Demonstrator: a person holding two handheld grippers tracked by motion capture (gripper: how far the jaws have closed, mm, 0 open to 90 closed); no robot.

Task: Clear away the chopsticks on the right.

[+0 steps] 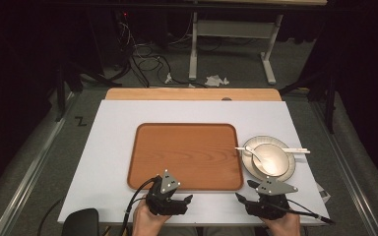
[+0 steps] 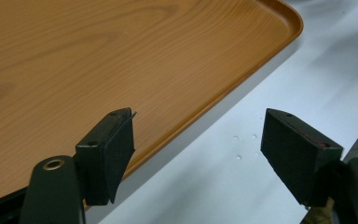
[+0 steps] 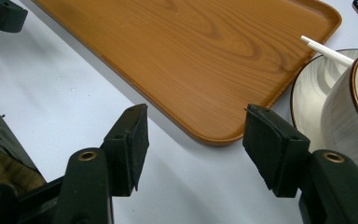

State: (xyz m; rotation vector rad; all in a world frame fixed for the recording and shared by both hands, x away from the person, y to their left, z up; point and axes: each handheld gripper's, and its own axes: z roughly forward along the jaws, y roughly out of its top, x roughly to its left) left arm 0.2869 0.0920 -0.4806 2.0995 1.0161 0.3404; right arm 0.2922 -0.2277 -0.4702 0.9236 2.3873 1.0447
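High view: one wooden tray (image 1: 187, 156) lay at the centre of the white surface (image 1: 113, 147), its long side toward the person. Just to its right stood one plate (image 1: 289, 169) carrying one bowl (image 1: 275, 158), with one spoon (image 1: 254, 154) resting in the bowl and a white stick (image 1: 295, 150), possibly a pair of chopsticks, laid across the plate's far edge. The dishes were stacked beside the tray, apparently ready to be moved onto it. The left gripper (image 1: 187, 199) and the right gripper (image 1: 241, 198) rested at the near edge of the surface, one in each hand, pointed toward each other and holding nothing. This read as a starting pose, both tools placed evenly before any reach.

Left gripper view: the two jaws stood wide apart and released. The left jaw hung over the tray's (image 2: 121, 70) near rim, and the right jaw hung over bare surface (image 2: 307, 70). Nothing lay between them.

Right gripper view: the jaws were likewise spread open and empty, aimed at the tray's (image 3: 205, 56) near right corner. The plate (image 3: 307, 88) and the bowl (image 3: 349, 116) stood at the right edge, close beside the right jaw and just apart from the tray. The white stick (image 3: 326, 51) reached out over the plate toward the tray. The dishes therefore lay nearest this gripper, which seemed best placed to take them first.
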